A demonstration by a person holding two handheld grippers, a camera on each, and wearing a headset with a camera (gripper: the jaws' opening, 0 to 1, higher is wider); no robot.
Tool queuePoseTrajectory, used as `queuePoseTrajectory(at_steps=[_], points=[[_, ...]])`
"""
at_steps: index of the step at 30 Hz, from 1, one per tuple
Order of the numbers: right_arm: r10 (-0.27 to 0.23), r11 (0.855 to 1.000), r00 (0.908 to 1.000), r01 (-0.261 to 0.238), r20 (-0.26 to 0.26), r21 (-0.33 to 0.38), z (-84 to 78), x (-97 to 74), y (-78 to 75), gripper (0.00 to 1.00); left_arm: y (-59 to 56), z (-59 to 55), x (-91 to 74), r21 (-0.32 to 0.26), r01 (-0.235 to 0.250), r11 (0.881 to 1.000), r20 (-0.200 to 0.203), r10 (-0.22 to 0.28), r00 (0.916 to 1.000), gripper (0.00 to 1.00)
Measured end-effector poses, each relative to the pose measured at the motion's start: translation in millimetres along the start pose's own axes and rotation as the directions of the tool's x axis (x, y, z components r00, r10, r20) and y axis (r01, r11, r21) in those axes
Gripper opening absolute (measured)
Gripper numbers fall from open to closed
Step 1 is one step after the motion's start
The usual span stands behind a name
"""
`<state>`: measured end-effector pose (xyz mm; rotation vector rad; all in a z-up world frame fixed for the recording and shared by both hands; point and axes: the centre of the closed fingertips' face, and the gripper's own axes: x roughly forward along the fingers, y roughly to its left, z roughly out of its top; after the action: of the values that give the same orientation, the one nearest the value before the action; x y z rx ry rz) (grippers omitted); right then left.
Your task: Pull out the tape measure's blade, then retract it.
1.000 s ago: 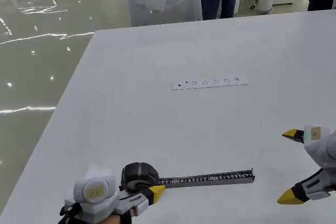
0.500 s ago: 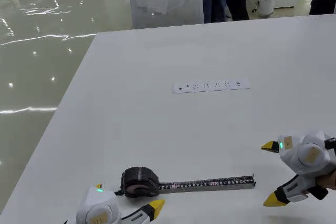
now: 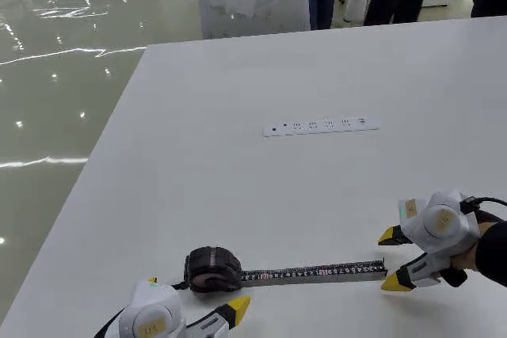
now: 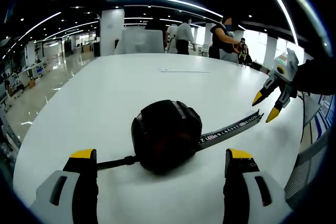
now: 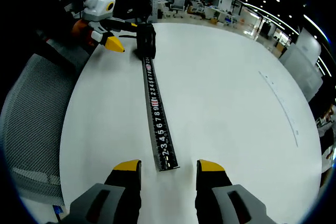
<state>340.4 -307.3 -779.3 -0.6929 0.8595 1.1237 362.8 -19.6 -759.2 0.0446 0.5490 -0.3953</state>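
One broad white surface (image 3: 238,100), with a power strip (image 3: 321,126) lying far up it. Along the near edge the tape measure's blade (image 3: 313,274) lies drawn out flat, running from the black case (image 3: 212,268) toward my right. The case sits by my left claw (image 3: 194,294). Its jaws are spread wide with the case between and just ahead of them; I can't confirm contact. Right claw (image 3: 390,259) is likewise spread, tips either side of the blade's end hook (image 5: 167,165), not pinching.

Handling, my guess: the case is compact, rubbery and heavy for its bulk, so I'd clamp across its flanks to anchor it. The blade is thin, springy, slick steel, apt to kink or whip back if dropped. I'd take it at the hook, flat faces between the jaws, and feed it home slowly.

Against a second ago, the right claw has come in from well clear of the blade to bracket its end. Drawn length looks unchanged.
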Motion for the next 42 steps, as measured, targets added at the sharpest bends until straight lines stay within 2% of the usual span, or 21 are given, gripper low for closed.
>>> queuePoseTrajectory(at_steps=[3, 11, 15, 17, 19, 20, 22, 26, 29, 31, 35, 39, 42], points=[[0.014, 1.0, 0.9998, -0.014, -0.013, -0.007, -2.8, 3.8, 1.9, 0.32, -0.3, 1.4, -0.5, 0.001, -0.002, 1.0, 0.007, 0.002, 1.0, 0.99], [0.018, 1.0, 0.9996, -0.018, -0.023, 0.002, -3.4, 6.6, 3.1, 0.25, 1.1, 6.2, -1.3, -0.017, -0.006, 1.0, 0.032, 0.007, 0.9995, 0.99], [0.029, 1.0, 0.9983, -0.029, -0.051, -0.007, -7.8, 11.9, 4.1, 0.18, 5.4, 6.7, -1.8, -0.034, -0.019, 0.999, 0.037, 0.02, 0.9991, 0.99], [0.028, 1.0, 0.9985, -0.029, -0.047, -0.007, -6.3, 9.9, 3.9, 0.16, 7.0, 6.9, -2.3, -0.039, -0.025, 0.999, 0.038, 0.026, 0.999, 0.99], [0.054, 0.998, 0.997, -0.055, -0.056, -0.019, -7.1, 10.0, 7.7, 0.11, 7.6, 7.2, -2.2, -0.046, -0.025, 0.999, 0.04, 0.027, 0.9988, 0.99], [0.047, 0.998, 0.9967, -0.05, -0.065, -0.043, -7.2, 9.7, 6.6, 0.11, 8.2, 8.1, -2.2, -0.045, -0.027, 0.999, 0.044, 0.029, 0.9986, 0.99], [0.061, 0.998, 0.9959, -0.06, -0.067, 0.01, -7.0, 10.5, 5.9, 0.11, 9.7, 8.0, -2.3, -0.05, -0.032, 0.998, 0.047, 0.035, 0.9983, 0.99], [0.071, 0.997, 0.9954, -0.07, -0.065, 0.024, -7.7, 10.9, 5.1, 0.1, 9.8, 6.1, -2.3, -0.056, -0.034, 0.998, 0.038, 0.036, 0.9986, 0.98], [0.048, 0.999, 0.9929, -0.05, -0.109, -0.012, -7.1, 11.8, 7.5, 0.1, 8.4, 8.9, -1.4, -0.06, -0.031, 0.998, 0.047, 0.034, 0.9983, 0.97], [0.043, 0.999, 0.9904, -0.046, -0.131, -0.017, -6.6, 13.4, 8.4, 0.1, 7.5, 16.4, 1.6, -0.087, -0.03, 0.996, 0.068, 0.036, 0.997, 0.97], [0.055, 0.998, 0.9874, -0.055, -0.148, 0.008, -7.5, 13.6, 4.4, 0.09, 10.1, 20.6, 14.4, -0.112, -0.056, 0.992, 0.049, 0.062, 0.9969, 0.92], [0.06, 0.998, 0.9812, -0.058, -0.183, 0.014, -6.8, 14.4, 5.8, 0.09, -0.4, 30.6, 21.2, -0.13, -0.035, 0.991, 0.04, 0.041, 0.9983, 0.86], [0.062, 0.998, 0.9768, -0.061, -0.205, 0.016, -7.0, 15.6, 4.7, 0.09, -4.6, 31.0, 24.9, -0.105, -0.03, 0.994, -0.004, 0.03, 0.9996, 0.74]])
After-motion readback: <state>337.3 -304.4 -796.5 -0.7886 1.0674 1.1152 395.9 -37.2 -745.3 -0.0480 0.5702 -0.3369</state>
